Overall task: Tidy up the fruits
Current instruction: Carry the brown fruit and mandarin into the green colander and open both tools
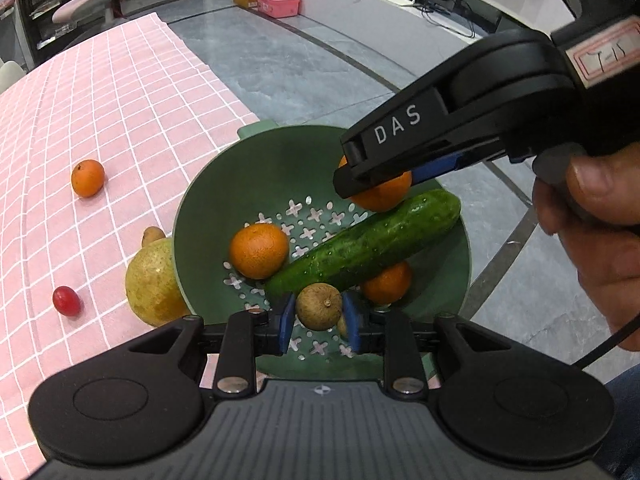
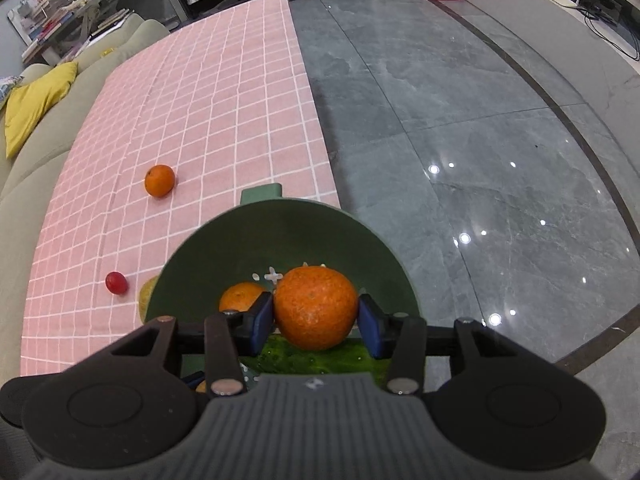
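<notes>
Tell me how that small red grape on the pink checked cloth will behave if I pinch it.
The small red grape looks smooth and glossy, so probably slippery. Being rounded and lying loose, it may roll. It seems soft, so squeeze gently.

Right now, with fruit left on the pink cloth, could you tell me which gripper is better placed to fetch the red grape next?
Left, probably. The left gripper sits on the colander's cloth side, nearer the red grape. The right gripper is over the floor side.

Both wrist views close above colander (image 1: pixel 448 280)
</notes>
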Available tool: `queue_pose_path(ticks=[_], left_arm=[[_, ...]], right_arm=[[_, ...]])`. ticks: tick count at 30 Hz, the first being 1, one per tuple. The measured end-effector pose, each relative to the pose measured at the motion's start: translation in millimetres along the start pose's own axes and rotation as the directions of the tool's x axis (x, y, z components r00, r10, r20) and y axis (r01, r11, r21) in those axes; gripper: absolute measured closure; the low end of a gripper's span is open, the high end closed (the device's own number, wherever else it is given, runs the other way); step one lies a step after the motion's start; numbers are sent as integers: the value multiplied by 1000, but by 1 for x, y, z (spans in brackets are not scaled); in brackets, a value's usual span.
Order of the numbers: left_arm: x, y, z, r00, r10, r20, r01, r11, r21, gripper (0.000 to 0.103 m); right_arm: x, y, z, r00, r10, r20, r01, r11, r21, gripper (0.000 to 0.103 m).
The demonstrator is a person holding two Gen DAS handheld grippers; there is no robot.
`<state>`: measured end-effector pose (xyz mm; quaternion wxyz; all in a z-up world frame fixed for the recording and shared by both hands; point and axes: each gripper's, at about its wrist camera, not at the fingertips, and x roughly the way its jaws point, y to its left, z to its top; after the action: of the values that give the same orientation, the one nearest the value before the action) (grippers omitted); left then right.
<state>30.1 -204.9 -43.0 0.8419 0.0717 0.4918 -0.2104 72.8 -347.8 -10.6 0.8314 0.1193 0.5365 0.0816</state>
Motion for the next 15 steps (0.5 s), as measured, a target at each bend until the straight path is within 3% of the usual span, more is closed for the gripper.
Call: queue_pose_path(ticks=[1, 3, 15], left_arm=[[-1, 0, 0, 1000, -2, 0, 2, 1000, 1, 54], [-4, 0, -1, 1000, 0, 9, 0, 1000, 8, 48], [-46, 47, -7, 993, 19, 116, -13, 999, -47, 47]], right_arm=[[0, 0, 0, 1000, -6, -2, 6, 1000, -1, 58], [-1, 0, 1, 1000, -7, 9, 7, 1000, 2, 51], [-18, -5, 6, 995, 18, 103, -24, 998, 55, 49]])
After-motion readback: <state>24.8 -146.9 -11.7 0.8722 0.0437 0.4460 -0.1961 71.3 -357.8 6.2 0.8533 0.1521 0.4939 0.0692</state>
